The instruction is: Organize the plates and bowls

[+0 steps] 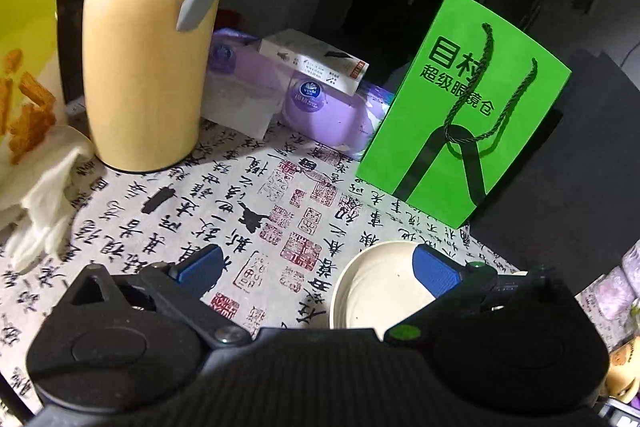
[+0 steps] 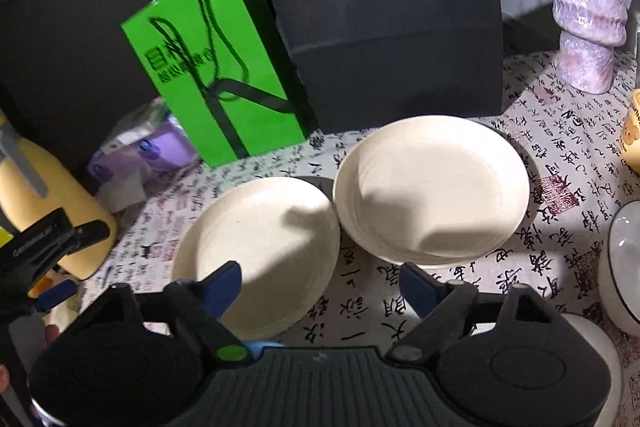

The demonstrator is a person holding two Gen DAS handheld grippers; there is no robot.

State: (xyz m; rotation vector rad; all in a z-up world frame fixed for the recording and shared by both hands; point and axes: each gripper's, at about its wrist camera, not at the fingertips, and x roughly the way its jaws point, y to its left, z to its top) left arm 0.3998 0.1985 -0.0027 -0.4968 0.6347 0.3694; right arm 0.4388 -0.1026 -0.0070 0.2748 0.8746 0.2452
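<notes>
Two cream plates lie side by side on the calligraphy tablecloth (image 2: 560,131): a left plate (image 2: 260,247) and a right plate (image 2: 432,187), their rims nearly touching. My right gripper (image 2: 320,289) hovers open over the near right edge of the left plate, its left pad (image 2: 224,287) above the plate's surface and nothing pressed between the pads. In the left wrist view my left gripper (image 1: 320,267) is open above the cloth, and one cream plate (image 1: 372,291) lies partly under its right pad (image 1: 436,271). A white bowl with a dark rim (image 2: 624,267) stands at the far right.
A yellow thermos (image 1: 148,67) and a white glove (image 1: 44,195) are at the left. A green paper bag (image 1: 460,115), purple tissue packs (image 1: 320,115) and a black box (image 2: 392,19) line the back. A pink vase (image 2: 588,19) and a yellow mug (image 2: 632,135) stand at the right.
</notes>
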